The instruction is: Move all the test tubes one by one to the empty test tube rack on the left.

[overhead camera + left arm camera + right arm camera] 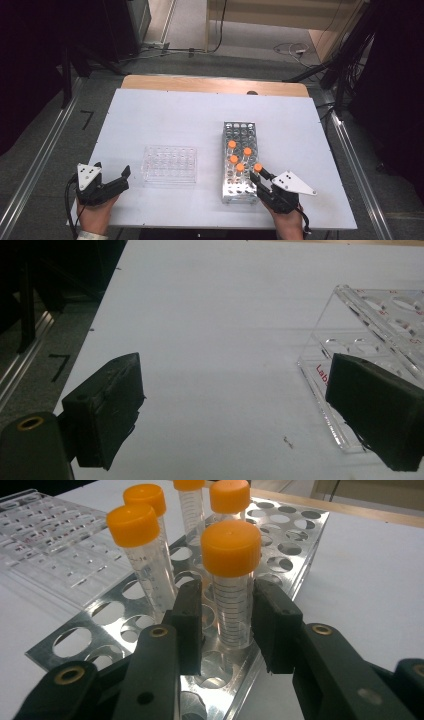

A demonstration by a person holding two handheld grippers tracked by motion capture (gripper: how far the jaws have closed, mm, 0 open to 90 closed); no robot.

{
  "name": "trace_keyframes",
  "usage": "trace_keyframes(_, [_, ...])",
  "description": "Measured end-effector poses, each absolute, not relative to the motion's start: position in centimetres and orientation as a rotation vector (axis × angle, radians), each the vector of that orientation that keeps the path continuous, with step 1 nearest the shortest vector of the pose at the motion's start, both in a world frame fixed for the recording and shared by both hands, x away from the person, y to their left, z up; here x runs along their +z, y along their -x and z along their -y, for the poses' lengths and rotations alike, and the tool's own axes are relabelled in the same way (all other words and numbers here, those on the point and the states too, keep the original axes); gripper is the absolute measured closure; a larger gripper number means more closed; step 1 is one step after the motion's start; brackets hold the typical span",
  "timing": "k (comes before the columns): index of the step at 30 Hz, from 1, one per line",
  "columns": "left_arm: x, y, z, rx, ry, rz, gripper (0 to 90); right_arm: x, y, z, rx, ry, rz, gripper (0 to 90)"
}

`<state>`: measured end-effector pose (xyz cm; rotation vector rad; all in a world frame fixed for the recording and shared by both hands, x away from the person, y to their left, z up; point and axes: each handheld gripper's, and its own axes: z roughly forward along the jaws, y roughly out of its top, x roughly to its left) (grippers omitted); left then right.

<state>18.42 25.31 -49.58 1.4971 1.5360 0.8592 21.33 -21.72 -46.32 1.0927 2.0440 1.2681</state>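
Right gripper view, clear graduated tube (232, 607) with orange cap upright in metal rack (295, 555), right gripper (231, 625) pinching it, left gripper (240, 410) spread wide beside clear plastic rack (370, 335).

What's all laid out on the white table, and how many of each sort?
Orange-capped tubes: 5
Metal rack: 1
Clear plastic rack: 1
Hand-held grippers, left gripper and right gripper: 2
Total: 9
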Motion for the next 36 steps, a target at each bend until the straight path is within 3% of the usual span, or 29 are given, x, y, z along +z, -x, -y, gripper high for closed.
trace_keyframes(14, [-49.6,-18.4,-25.3,0.853,-1.501,-1.534,8.6,-46.9,-21.8,21.7,1.235,-1.107,-2.038,71.2])
trace_keyframes(36, [-49.4,-18.3,-24.6,0.851,-1.517,-1.509,8.5,-44.2,-21.0,22.1,1.285,-1.071,-1.982,72.0])
